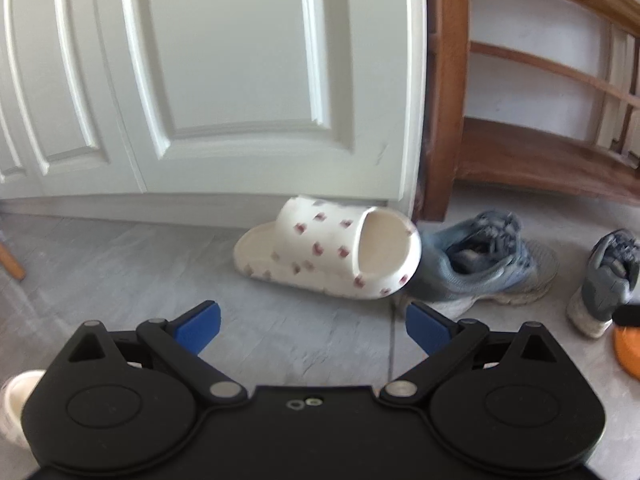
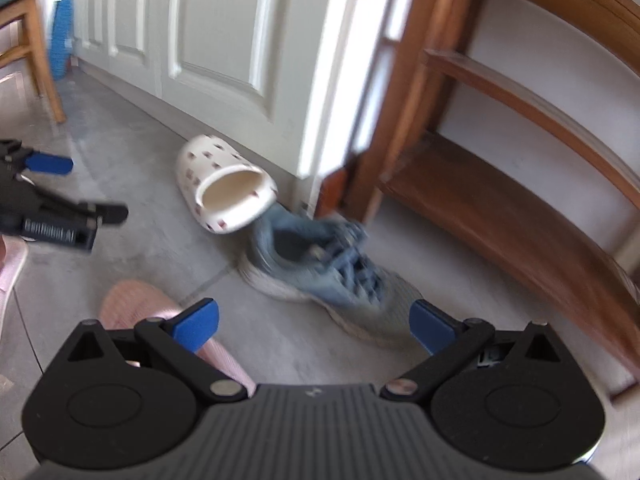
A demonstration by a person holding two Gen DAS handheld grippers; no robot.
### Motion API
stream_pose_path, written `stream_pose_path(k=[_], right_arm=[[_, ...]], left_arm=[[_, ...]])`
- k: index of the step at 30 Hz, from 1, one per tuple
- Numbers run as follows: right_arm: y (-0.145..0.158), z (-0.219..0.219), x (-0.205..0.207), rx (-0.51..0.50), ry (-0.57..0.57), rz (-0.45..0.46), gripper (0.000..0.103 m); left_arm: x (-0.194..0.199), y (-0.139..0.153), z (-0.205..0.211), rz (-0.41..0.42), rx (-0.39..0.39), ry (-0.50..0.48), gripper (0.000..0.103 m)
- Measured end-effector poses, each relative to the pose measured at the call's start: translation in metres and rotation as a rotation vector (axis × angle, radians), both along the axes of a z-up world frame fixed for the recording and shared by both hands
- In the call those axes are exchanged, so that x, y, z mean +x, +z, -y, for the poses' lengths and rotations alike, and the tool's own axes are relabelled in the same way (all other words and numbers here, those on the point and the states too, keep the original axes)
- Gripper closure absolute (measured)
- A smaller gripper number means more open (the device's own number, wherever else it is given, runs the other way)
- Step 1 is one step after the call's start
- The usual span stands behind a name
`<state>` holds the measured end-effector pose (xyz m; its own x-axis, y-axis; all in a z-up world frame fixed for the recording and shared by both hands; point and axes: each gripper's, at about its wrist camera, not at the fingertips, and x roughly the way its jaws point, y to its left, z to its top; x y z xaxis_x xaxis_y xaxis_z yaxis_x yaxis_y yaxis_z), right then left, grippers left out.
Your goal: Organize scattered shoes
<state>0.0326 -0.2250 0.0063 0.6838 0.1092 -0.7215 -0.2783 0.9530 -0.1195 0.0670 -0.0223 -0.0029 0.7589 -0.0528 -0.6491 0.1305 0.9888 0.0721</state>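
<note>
The left tool point(image 1: 312, 328) is held low over the grey floor point(image 1: 120, 272), its blue fingertips point(image 1: 200, 326) spread wide with nothing between them, pointing toward the white door point(image 1: 240, 60). The right tool point(image 2: 314, 326) is also wide apart and empty, tilted a little down toward the floor; under its left side lies a pink slipper point(image 2: 132, 304). In the right wrist view the left tool point(image 2: 60, 192) is seen from the side at the left edge, level above the floor.

Just ahead of the left tool lies a white slide sandal point(image 1: 332, 252) with small reddish marks, close to the bottom of the door. Its open heel end overlaps a blue-grey sneaker point(image 1: 488, 264), which lies on the floor in front of the right tool, blurred. A second blue-grey sneaker point(image 1: 608, 280) stands further to the right, apart from the first. Behind them is a brown wooden shoe rack point(image 2: 520, 208) against the wall, and at the far left a wooden chair leg point(image 2: 48, 64)
</note>
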Motion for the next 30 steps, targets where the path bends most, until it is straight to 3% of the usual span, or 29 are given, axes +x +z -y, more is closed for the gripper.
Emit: stream_pose_path(k=[8, 12, 17, 22, 30], right_arm=[[0.010, 0.037, -0.043, -0.032, -0.308, -0.070, 0.000], [0.020, 0.059, -0.074, -0.031, -0.440, -0.090, 0.000], [0.004, 0.078, -0.083, 0.014, -0.495, -0.028, 0.000], [-0.017, 0.092, -0.085, 0.065, -0.504, 0.048, 0.000], [-0.037, 0.084, -0.095, 0.168, -0.367, 0.150, 0.000]], left_arm=[[0.013, 0.008, 0.043, 0.005, -0.047, -0.158, 0.003], [0.000, 0.016, 0.072, 0.000, -0.056, -0.261, 0.003], [-0.031, 0.009, 0.095, 0.042, -0.024, -0.325, 0.003], [-0.071, 0.002, 0.100, 0.026, 0.045, -0.341, 0.003], [-0.133, 0.016, 0.059, -0.013, 0.174, -0.215, 0.003]])
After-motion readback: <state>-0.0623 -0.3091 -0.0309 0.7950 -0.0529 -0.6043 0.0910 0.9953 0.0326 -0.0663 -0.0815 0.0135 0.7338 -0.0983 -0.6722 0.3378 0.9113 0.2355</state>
